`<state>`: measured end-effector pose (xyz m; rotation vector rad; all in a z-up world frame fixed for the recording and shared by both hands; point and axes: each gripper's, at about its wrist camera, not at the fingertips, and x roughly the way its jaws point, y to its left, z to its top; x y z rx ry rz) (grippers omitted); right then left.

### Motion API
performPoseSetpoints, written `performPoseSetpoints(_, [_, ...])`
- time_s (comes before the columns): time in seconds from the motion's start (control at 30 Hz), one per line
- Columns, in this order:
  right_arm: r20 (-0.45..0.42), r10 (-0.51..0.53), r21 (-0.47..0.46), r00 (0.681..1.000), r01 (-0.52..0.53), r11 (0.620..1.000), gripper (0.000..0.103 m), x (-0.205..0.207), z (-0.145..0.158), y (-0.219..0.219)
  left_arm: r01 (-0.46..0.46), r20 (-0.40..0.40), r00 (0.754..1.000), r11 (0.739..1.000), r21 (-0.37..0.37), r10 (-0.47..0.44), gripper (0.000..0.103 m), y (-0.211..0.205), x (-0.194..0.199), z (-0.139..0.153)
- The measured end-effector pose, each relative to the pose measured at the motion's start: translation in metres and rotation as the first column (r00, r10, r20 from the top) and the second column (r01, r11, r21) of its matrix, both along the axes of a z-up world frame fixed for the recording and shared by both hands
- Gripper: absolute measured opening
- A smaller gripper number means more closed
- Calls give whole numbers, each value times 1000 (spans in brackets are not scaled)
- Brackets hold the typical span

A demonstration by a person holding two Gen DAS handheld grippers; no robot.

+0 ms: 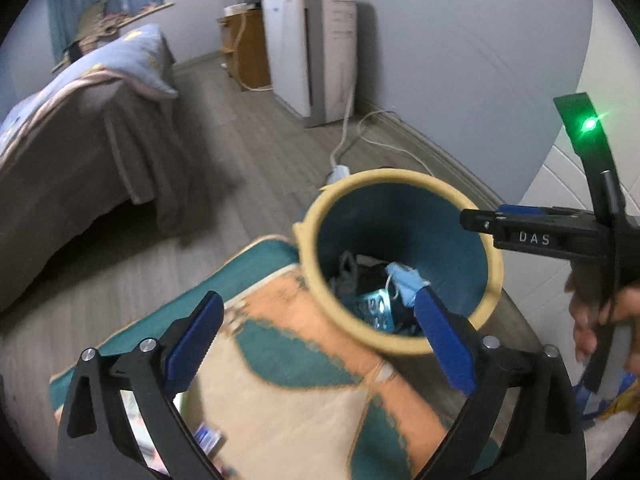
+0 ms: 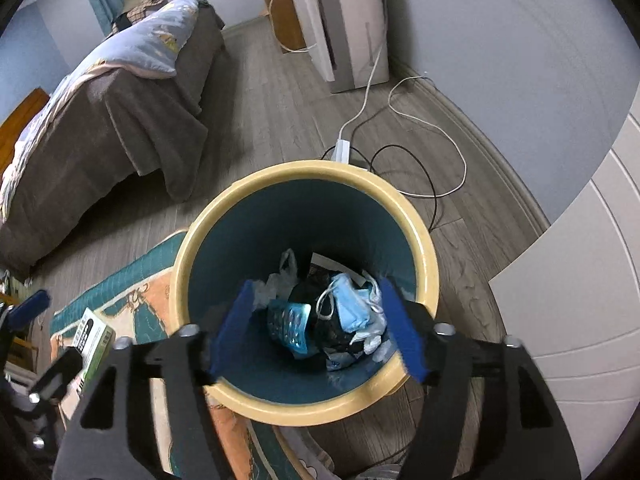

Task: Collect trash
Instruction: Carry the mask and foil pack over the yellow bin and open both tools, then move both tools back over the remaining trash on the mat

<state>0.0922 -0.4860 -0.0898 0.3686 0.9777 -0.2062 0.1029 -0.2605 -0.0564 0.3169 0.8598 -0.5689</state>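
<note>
A teal bin with a cream rim (image 2: 422, 236) stands on the wood floor; it also shows in the left wrist view (image 1: 494, 268). Inside lie a blue face mask (image 2: 352, 308), a blister pack (image 2: 290, 326), a plastic bag and dark scraps. My right gripper (image 2: 316, 328) is open and empty directly above the bin mouth; it shows from the side in the left wrist view (image 1: 476, 220). My left gripper (image 1: 316, 336) is open and empty over the rug, left of the bin. A green-and-white box (image 2: 94, 340) lies on the rug.
A patterned teal and orange rug (image 1: 280, 380) lies beside the bin. A bed with brown cover (image 1: 80, 148) stands left. A white appliance (image 1: 308, 48), power strip (image 2: 343, 150) and cables (image 2: 440, 140) lie behind the bin. A white door (image 2: 580, 320) is at right.
</note>
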Motion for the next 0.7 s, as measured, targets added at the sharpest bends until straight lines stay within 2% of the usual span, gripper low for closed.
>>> performPoseSetpoints(0.03, [0,15,-5,1000,-15,1000,88,-1,1,4,-14,8,1000,1000,-6,14,96,12,-6,6])
performPoseSetpoints(0.13, [8,58,-48,998,-57,997,97,-2,10,17,-60,36,998,998,-17,61,97,43,-18,20])
performPoseSetpoints(0.3, [29,128,-90,991,-125,988,97,-8,32,45,-158,49,986,987,-20,159,97,96,-31,38])
performPoseSetpoints(0.53, [72,239,-169,968,-224,960,97,-8,77,102,-272,113,957,961,45,266,97,172,-51,60])
performPoseSetpoints(0.63, [96,282,-165,955,-264,950,97,-4,93,132,-343,121,935,937,72,333,98,205,-54,59])
performPoseSetpoints(0.7, [101,306,-154,947,-290,945,97,1,98,151,-390,105,918,919,59,383,98,226,-55,57])
